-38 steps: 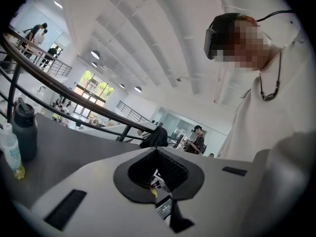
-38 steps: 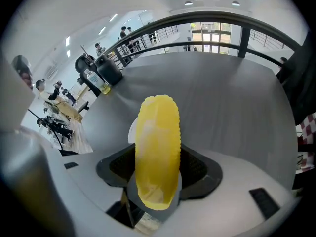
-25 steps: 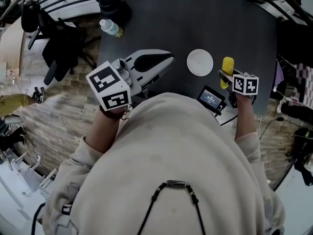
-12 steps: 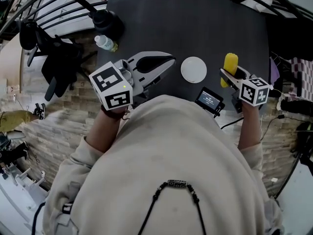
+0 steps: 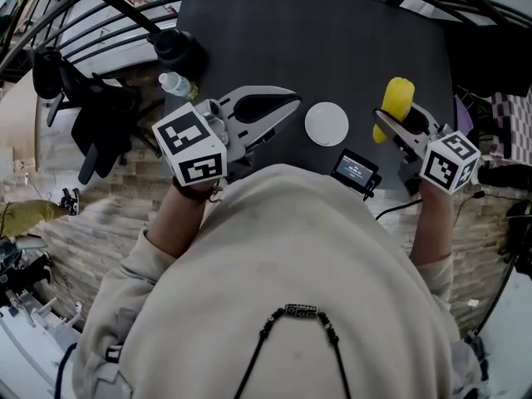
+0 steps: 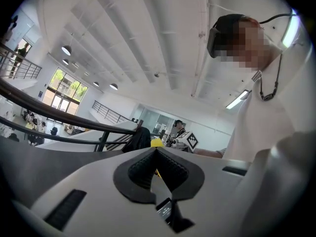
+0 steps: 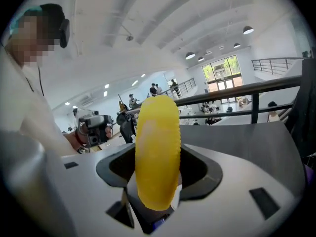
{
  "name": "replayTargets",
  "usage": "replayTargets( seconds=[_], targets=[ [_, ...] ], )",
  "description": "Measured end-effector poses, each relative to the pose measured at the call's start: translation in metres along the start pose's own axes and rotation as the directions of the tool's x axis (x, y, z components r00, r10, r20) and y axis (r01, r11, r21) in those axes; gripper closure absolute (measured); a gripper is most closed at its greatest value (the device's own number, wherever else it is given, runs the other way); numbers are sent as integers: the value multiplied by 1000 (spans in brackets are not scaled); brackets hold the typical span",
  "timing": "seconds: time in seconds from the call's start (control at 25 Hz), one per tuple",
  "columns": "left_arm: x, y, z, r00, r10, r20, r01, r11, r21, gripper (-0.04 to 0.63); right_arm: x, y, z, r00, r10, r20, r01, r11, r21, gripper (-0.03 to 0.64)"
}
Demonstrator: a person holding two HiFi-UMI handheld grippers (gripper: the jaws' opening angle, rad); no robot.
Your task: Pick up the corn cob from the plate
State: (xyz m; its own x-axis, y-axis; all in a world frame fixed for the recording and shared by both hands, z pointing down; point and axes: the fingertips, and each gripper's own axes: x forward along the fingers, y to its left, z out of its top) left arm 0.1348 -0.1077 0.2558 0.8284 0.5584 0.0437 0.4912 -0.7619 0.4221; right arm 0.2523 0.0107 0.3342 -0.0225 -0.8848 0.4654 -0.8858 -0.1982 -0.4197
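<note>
The yellow corn cob [image 5: 396, 98] is clamped between the jaws of my right gripper [image 5: 399, 116], held in the air to the right of the white plate [image 5: 327, 124], which lies bare on the black table. In the right gripper view the corn cob [image 7: 157, 132] stands upright across the right gripper [image 7: 158, 164], its pads pressing on both sides. My left gripper [image 5: 287, 104] hovers left of the plate with its jaws meeting at the tips and nothing between them. From the left gripper [image 6: 156, 150] the corn cob [image 6: 156, 142] shows small beyond the tips.
The black table [image 5: 332, 40] carries a small device with a lit screen [image 5: 356, 169] at its near edge. A water bottle [image 5: 176, 84] and a dark round object [image 5: 174, 48] sit at the table's left corner. A black chair [image 5: 100, 106] stands left; railings run behind.
My right gripper has risen with the corn cob in it, up and slightly right of the plate. The left gripper has hardly shifted.
</note>
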Motion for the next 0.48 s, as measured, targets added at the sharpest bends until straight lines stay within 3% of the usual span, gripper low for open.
replayTargets(
  seconds=[0.48],
  targets=[
    [11,-8,6,1000,-19,23,18,1000,14,594,-12,45,52,982,130,134,-127,991,-32,357]
  ],
)
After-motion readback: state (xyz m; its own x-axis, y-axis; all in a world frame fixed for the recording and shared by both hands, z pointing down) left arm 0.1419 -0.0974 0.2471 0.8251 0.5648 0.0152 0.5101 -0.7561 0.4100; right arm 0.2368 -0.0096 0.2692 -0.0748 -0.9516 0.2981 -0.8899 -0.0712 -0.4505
